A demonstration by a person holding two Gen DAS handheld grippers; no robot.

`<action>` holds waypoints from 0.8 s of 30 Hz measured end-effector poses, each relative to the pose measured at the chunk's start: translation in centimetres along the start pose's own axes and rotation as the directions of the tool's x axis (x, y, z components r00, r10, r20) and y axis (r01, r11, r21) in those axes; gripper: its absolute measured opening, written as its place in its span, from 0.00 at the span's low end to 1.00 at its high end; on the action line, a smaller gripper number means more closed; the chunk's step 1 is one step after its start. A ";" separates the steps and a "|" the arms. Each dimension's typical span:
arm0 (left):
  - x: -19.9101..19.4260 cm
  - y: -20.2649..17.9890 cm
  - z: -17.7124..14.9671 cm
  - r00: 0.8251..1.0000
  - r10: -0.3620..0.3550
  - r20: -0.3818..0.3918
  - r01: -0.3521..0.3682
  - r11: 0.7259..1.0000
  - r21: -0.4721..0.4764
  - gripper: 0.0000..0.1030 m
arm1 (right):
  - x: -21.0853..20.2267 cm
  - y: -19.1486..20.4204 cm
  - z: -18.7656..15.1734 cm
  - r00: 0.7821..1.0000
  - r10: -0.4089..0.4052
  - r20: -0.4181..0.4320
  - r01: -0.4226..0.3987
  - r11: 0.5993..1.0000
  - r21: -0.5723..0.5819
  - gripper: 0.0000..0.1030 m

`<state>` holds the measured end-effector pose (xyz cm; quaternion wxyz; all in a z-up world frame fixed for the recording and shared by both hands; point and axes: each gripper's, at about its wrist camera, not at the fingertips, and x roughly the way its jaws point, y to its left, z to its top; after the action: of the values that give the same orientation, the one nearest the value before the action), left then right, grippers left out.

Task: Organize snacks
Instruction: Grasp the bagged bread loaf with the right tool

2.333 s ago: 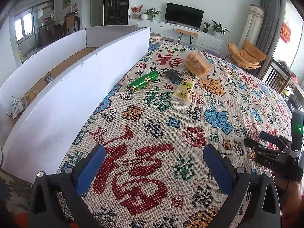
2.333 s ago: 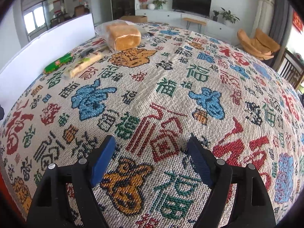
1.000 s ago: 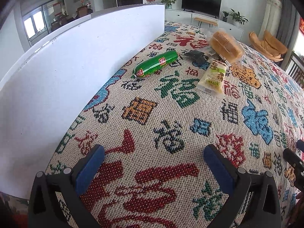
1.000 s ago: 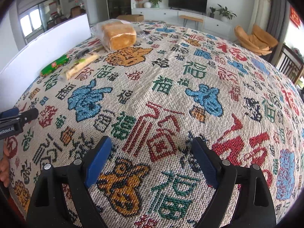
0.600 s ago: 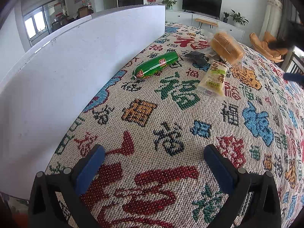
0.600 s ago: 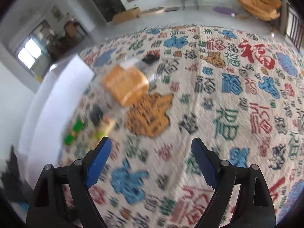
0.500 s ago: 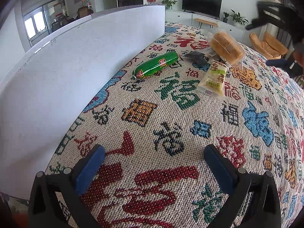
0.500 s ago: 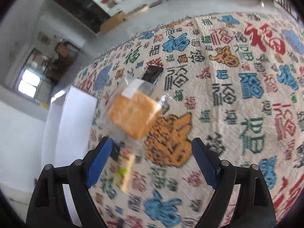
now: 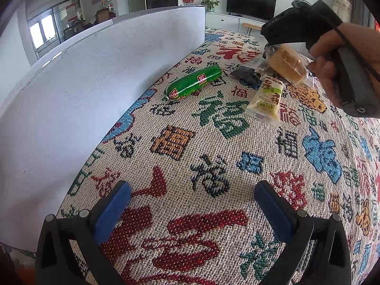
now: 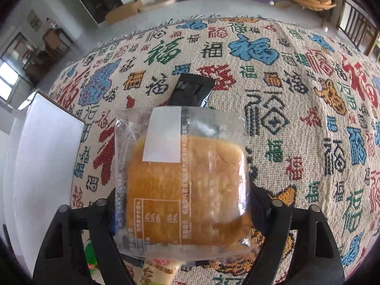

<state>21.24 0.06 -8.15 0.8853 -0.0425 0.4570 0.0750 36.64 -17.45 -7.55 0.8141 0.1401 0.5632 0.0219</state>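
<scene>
Right gripper clamped on bagged bread, frame centre. Left gripper spread wide, lower frame, over tablecloth.

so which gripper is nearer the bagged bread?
Right. The right gripper straddles the bagged bread, fingers at its sides. The left gripper hangs open over the tablecloth, well short of it.

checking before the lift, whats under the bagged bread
The bagged bread sits between the right gripper fingers. A black packet tucks under its far edge, a pale yellow snack under the near one. Whatever lies beneath its middle is covered.
</scene>
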 end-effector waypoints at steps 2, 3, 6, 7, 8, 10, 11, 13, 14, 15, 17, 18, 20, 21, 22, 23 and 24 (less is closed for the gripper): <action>0.0 0.0 0.1 1.000 0.000 0.000 0.000 1.000 0.000 1.00 | -1.5 -1.3 -0.4 0.999 0.034 -0.014 -0.034 0.999 -0.006 0.71; 0.0 0.0 0.0 1.000 0.000 0.001 0.000 1.000 -0.001 1.00 | -2.6 -1.9 -0.8 0.999 0.034 -0.002 -0.034 0.999 -0.032 0.71; -0.1 0.0 -0.1 1.000 0.000 0.001 0.000 1.000 -0.001 1.00 | -7.0 -3.3 -3.0 0.997 -0.027 0.071 0.041 0.977 -0.210 0.71; -0.1 0.0 -0.1 1.000 0.000 0.001 0.000 1.000 -0.001 1.00 | -8.4 -3.9 -4.1 0.993 -0.059 0.099 0.085 0.958 -0.274 0.71; -0.1 0.0 -0.1 1.000 0.000 0.001 0.000 1.000 -0.001 1.00 | -9.8 -4.7 -5.6 0.988 -0.088 0.124 0.125 0.937 -0.325 0.71; -0.1 0.0 -0.1 1.000 0.000 0.001 0.000 1.000 -0.001 1.00 | -11.5 -7.2 -8.7 0.979 -0.135 0.153 0.183 0.911 -0.368 0.71; -0.1 0.0 -0.1 1.000 0.000 0.001 0.000 1.000 -0.001 1.00 | -11.9 -8.7 -10.1 0.977 -0.145 0.158 0.195 0.910 -0.367 0.71; 0.0 0.0 0.0 1.000 0.001 0.002 -0.001 1.000 -0.002 1.00 | -12.3 -11.6 -13.3 0.972 -0.158 0.172 0.210 0.916 -0.341 0.71; -0.1 0.1 -0.2 1.000 0.001 0.003 -0.001 1.000 -0.002 1.00 | -12.2 -13.0 -14.7 0.971 -0.159 0.181 0.212 0.921 -0.327 0.71; -0.1 0.1 -0.2 1.000 0.001 0.003 -0.001 1.000 -0.002 1.00 | -11.8 -13.9 -15.7 0.970 -0.156 0.186 0.209 0.927 -0.311 0.71; -0.1 0.1 -0.2 1.000 0.000 0.003 0.000 1.000 -0.002 1.00 | -10.8 -15.8 -17.5 0.971 -0.137 0.194 0.186 0.946 -0.264 0.73; -0.1 0.1 -0.2 1.000 -0.001 0.003 0.001 1.000 -0.001 1.00 | -10.8 -16.4 -18.2 0.968 -0.112 0.225 0.167 0.955 -0.244 0.74; -0.2 0.1 -0.3 1.000 -0.001 0.003 0.001 1.000 -0.001 1.00 | -10.7 -16.9 -19.0 0.960 -0.116 0.257 0.175 0.959 -0.221 0.80; -0.2 0.1 -0.3 1.000 -0.001 0.004 0.001 1.000 -0.001 1.00 | -10.6 -16.8 -19.3 0.953 -0.120 0.278 0.186 0.957 -0.224 0.82; -0.2 0.1 -0.3 1.000 -0.001 0.004 0.001 1.000 -0.002 1.00 | -10.6 -16.6 -19.2 0.952 -0.130 0.279 0.198 0.953 -0.229 0.83; -0.2 0.1 -0.3 1.000 -0.001 0.004 0.001 1.000 -0.002 1.00 | -10.4 -16.5 -18.9 0.953 -0.129 0.275 0.194 0.954 -0.226 0.85; -0.2 0.1 -0.3 1.000 -0.001 0.003 0.001 1.000 -0.002 1.00 | -10.3 -16.5 -18.9 0.954 -0.124 0.272 0.188 0.956 -0.224 0.86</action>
<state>20.86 0.13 -8.19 0.8860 -0.0434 0.4554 0.0752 13.47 -31.47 -8.55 0.8898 -0.0062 0.4562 0.0088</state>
